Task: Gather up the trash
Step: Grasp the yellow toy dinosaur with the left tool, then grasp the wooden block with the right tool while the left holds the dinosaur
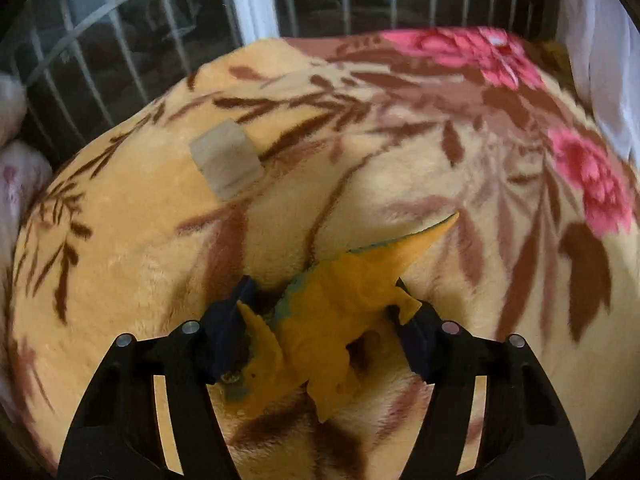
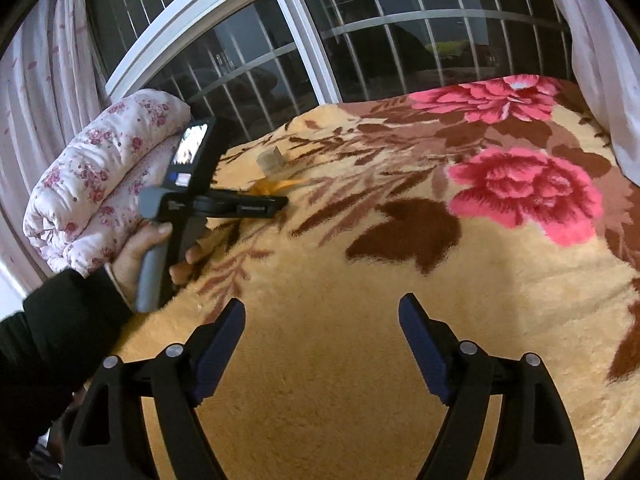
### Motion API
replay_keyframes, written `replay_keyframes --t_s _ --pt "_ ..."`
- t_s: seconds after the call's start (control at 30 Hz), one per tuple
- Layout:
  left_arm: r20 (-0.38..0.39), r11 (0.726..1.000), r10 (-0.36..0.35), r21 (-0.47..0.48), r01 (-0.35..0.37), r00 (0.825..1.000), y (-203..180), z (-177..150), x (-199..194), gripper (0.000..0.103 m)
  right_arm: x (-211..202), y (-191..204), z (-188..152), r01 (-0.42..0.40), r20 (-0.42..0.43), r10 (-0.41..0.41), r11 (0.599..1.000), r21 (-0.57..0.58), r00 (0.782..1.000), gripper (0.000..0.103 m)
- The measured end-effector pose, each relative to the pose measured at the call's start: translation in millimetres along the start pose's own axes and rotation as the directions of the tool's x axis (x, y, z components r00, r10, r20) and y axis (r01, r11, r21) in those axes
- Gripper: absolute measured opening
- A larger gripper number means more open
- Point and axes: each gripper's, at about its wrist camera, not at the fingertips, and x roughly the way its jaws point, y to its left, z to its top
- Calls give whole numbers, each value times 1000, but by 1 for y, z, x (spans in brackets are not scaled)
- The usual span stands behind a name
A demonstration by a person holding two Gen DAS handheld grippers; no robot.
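The left gripper point(image 1: 320, 312) straddled the toy dinosaur point(image 1: 332, 316) on the blanket point(image 1: 400, 184), pads at its sides, grip unconfirmed; a paper scrap point(image 1: 226, 160) lay farther left. The right gripper point(image 2: 322, 332) waited near, spread and empty

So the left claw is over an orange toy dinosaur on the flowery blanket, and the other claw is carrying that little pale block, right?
Not quite. The right gripper carries nothing: the right wrist view shows its jaws open over bare blanket. The pale block lies on the blanket, beyond the toy dinosaur, which does sit between the fingers of the left gripper.
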Motion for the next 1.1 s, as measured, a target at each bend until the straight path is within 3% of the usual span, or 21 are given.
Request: replay_keyframes --t_s 0.23,0.5,0.67,0.73,0.87,1.1 --pt "22 990 85 -112 -82 996 11 -30 -50 64 14 14 32 10 -3 -10 997 -74 1000 78" --pt "-34 949 145 -276 -149 989 34 -94 -107 64 98 34 86 41 -28 -45 988 -150 999 78" --pt "-31 940 170 -296 -171 985 29 -111 -104 64 162 65 115 84 -7 -89 963 -256 996 78" --pt "-35 940 140 -309 -144 989 31 -112 -97 64 181 76 123 89 -1 -93 955 -284 996 78" --pt "-48 935 142 -322 -150 989 32 -115 -88 64 227 92 141 84 -19 -93 957 -279 996 78" --pt "-31 932 135 -335 -138 990 34 -117 -83 64 304 112 165 150 -83 -179 950 -275 980 77"
